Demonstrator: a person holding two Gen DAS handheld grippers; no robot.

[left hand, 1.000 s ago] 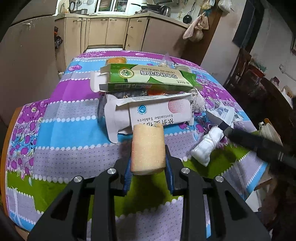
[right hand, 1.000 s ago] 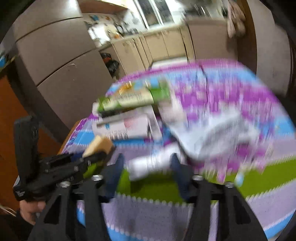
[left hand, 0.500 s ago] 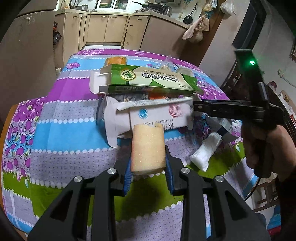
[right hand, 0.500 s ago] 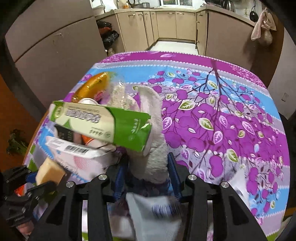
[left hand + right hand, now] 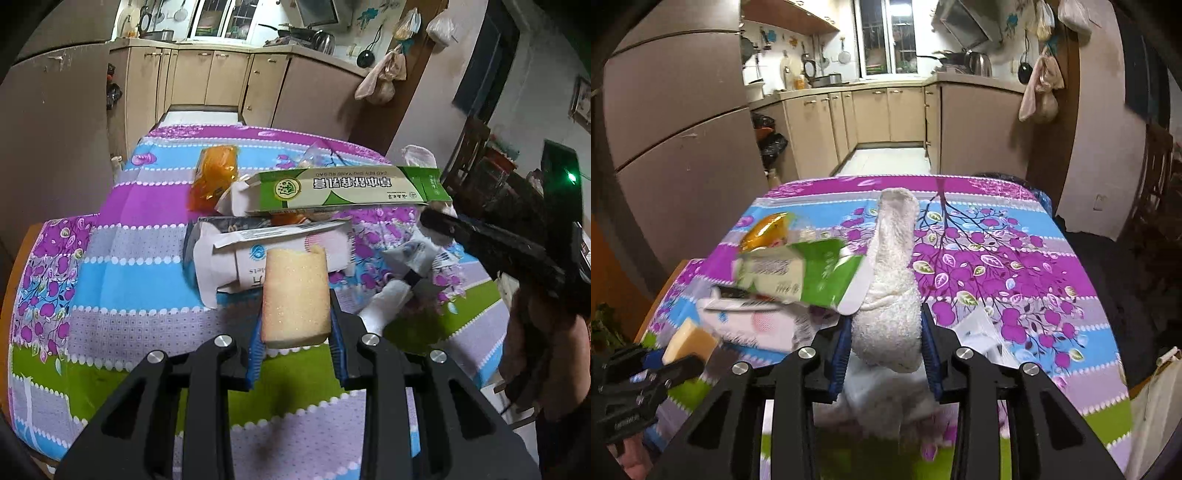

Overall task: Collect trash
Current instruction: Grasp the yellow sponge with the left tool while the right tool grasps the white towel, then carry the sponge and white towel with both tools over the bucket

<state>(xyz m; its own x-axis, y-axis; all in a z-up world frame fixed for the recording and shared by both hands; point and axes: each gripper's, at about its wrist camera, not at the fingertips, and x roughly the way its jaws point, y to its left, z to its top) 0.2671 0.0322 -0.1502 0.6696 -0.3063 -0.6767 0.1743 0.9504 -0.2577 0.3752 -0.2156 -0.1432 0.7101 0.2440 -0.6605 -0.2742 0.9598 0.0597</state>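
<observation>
My left gripper (image 5: 295, 334) is shut on a yellow sponge (image 5: 295, 295), held above the table's near side; it also shows in the right wrist view (image 5: 689, 341). My right gripper (image 5: 884, 341) is shut on a white towel (image 5: 892, 288) that stands up between the jaws. A green carton (image 5: 351, 190) (image 5: 798, 275) is lifted and tilted beside the towel. A white tablet box (image 5: 273, 247) (image 5: 753, 325) lies under it. An orange wrapper (image 5: 216, 175) (image 5: 766, 229) lies behind. Crumpled white paper (image 5: 417, 254) lies at the right.
The table has a purple, blue and green patterned cloth (image 5: 997, 258). Kitchen cabinets (image 5: 879, 114) stand behind it, a tall brown cupboard (image 5: 676, 122) at the left. Black bin bags (image 5: 772, 144) sit on the floor. Dark chairs (image 5: 476, 158) stand at the right.
My right gripper closed on the white towel and lifted it, pushing the green carton up and left. The left gripper kept hold of the sponge and barely moved.
</observation>
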